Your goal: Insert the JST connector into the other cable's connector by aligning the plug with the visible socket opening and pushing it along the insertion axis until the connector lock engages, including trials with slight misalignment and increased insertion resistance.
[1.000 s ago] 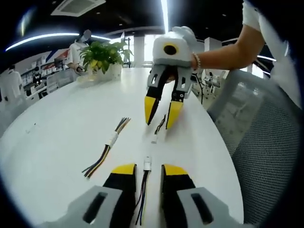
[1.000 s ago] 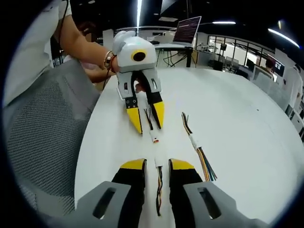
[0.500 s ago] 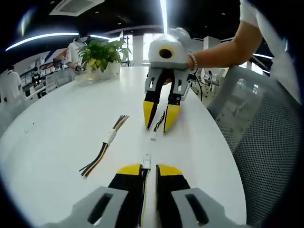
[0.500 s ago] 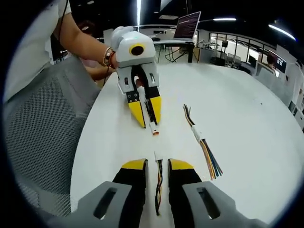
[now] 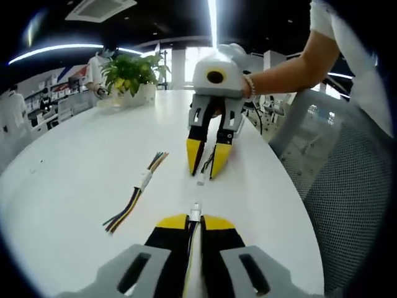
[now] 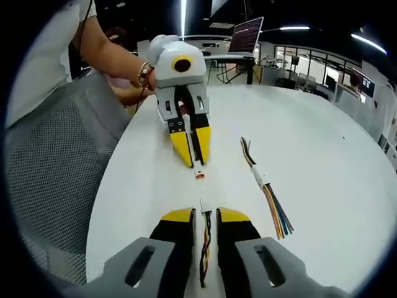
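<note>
In the left gripper view, the left hand-held gripper [image 5: 195,225] rises from the bottom centre, its yellow-tipped jaws pressed together on a thin cable [image 5: 192,261] whose small white JST connector [image 5: 196,212] pokes out just past the tips. The wires run down between the jaws and are mostly hidden there. At centre frame the right hand-held gripper [image 5: 205,162] points back toward the camera, jaws narrowly apart around a dark cable ending in a white connector [image 5: 201,180] on the white worktop [image 5: 74,186]. A loose bundle of coloured wires [image 5: 138,192] lies left of centre.

In the right gripper view, the right hand-held gripper [image 6: 205,217] at bottom centre has a slim gap between its jaws, the twisted dark cable [image 6: 205,245] running in that gap; whether the pads press it is hard to tell. Its white connector [image 6: 204,204] sits beyond the tips. The left hand-held gripper's connector [image 6: 199,172] shows a reddish end; its socket opening is too small to make out.
</note>
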